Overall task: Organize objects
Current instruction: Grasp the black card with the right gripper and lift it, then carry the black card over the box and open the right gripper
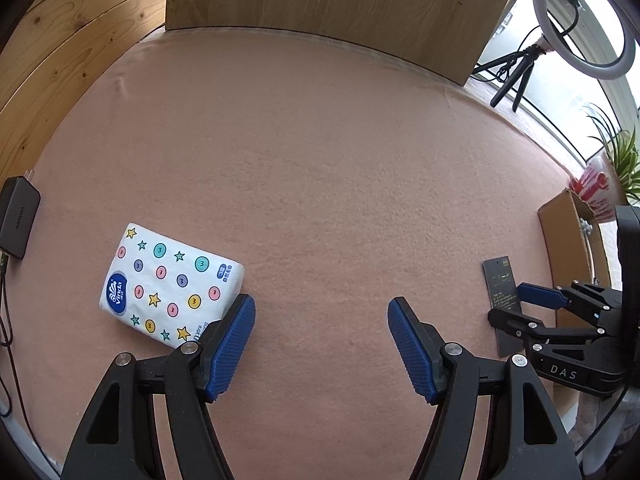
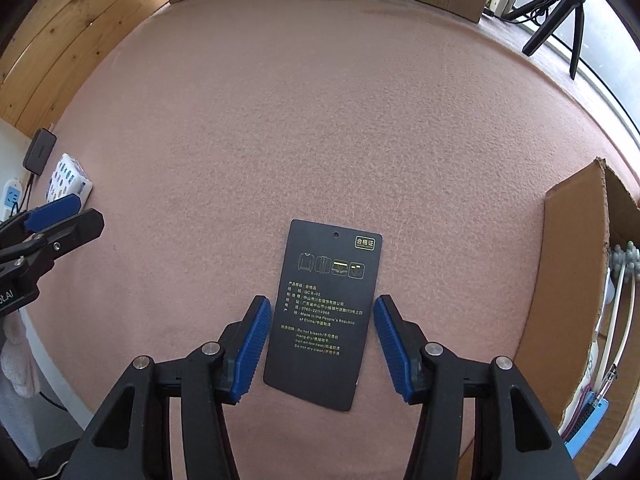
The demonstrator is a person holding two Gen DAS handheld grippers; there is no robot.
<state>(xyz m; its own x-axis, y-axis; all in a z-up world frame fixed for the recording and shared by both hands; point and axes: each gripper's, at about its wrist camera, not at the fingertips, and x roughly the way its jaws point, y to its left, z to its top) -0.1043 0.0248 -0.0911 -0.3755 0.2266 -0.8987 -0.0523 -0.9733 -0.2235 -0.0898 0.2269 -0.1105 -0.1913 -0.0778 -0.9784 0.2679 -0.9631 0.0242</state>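
Right gripper (image 2: 318, 344) straddles black hang tag (image 2: 326, 312), flat on pink felt mat (image 2: 320, 120); pads apart, not pressing. Left gripper (image 1: 320, 344) apart, empty (tissue pack (image 1: 170, 284) beside). Risk: pads skid over thin card.

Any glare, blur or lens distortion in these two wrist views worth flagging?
Left wrist view: strong fisheye bending, dark corner vignette, window behind the ring light blown out, tissue pack print sharp. Right wrist view: same curvature, soft even light, small text on the black tag readable, no motion blur.
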